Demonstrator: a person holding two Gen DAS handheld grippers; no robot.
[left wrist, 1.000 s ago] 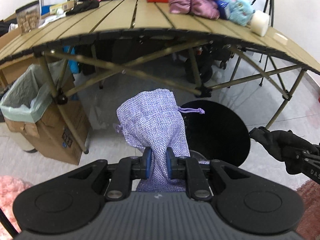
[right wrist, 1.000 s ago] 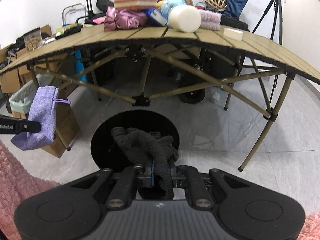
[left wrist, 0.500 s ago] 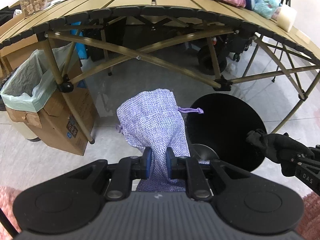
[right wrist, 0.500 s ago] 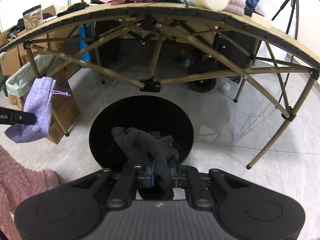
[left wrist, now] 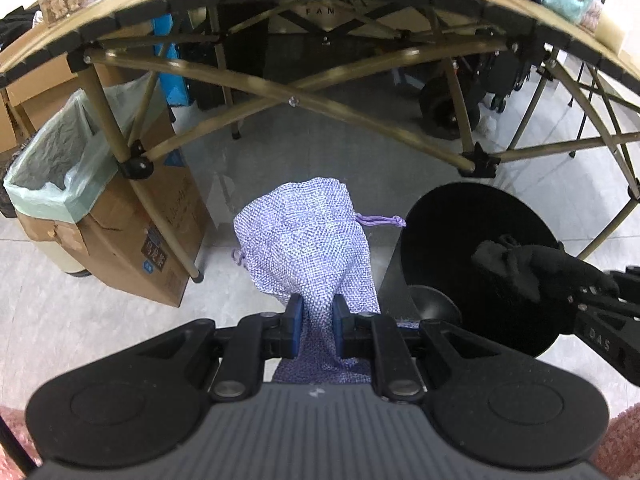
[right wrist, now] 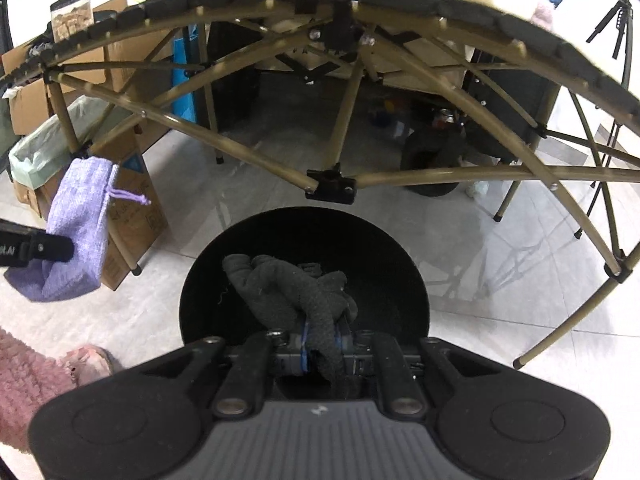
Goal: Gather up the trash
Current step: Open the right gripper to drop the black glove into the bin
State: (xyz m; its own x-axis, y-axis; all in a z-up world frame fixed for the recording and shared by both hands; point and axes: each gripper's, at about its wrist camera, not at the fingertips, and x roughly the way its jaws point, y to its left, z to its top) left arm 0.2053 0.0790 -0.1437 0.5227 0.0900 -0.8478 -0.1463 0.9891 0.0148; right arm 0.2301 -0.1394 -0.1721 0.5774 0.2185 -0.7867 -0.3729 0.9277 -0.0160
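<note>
My left gripper [left wrist: 316, 322] is shut on a purple woven drawstring pouch [left wrist: 304, 244], held above the floor to the left of a round black bin [left wrist: 452, 224]. The pouch also shows in the right wrist view [right wrist: 80, 224]. My right gripper [right wrist: 322, 346] is shut on a crumpled black cloth [right wrist: 288, 292] and holds it right over the black bin's opening [right wrist: 304, 232]. The black cloth also shows in the left wrist view [left wrist: 532, 268] above the bin.
A cardboard box lined with a green bag [left wrist: 60, 168] stands left by a table leg [left wrist: 116, 120]. The folding table's frame [right wrist: 328, 188] and edge hang low overhead. Pink fuzzy slippers [right wrist: 36, 380] are at the lower left.
Both grippers have come down and forward under the table edge. The black bin looks larger and closer, and the black cloth now hangs over its opening. Both grips are unchanged.
</note>
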